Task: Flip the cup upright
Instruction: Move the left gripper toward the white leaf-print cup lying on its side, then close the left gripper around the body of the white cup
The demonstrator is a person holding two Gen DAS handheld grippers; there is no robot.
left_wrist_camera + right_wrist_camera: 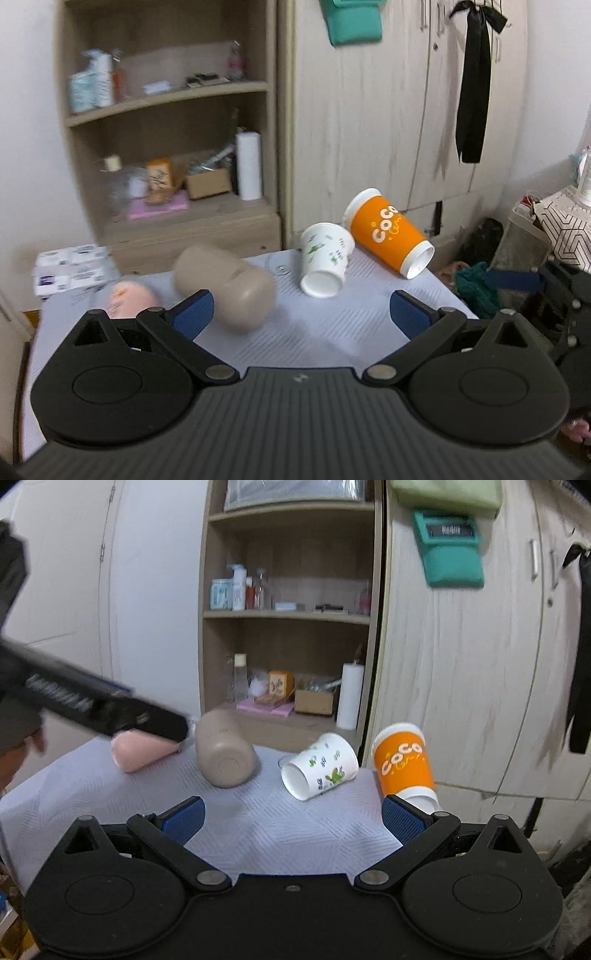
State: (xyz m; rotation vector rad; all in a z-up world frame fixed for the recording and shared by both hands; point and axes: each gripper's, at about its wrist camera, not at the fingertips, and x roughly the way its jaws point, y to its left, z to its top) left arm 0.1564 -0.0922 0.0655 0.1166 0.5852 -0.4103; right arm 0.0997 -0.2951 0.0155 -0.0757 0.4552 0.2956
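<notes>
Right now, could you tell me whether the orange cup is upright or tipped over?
Tipped over. The orange cup lies on its side on the table, lettering running sideways, beside the white floral cup.

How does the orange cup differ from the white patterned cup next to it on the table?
The orange cup carries white "COCO" lettering, while the white cup has green and dark prints. The orange cup looks taller than the white cup. The orange cup sits at the table's right edge, with the white cup further in. In the right wrist view the white cup's open mouth faces the camera; the orange cup's is partly hidden. Both lie tipped over.
</notes>
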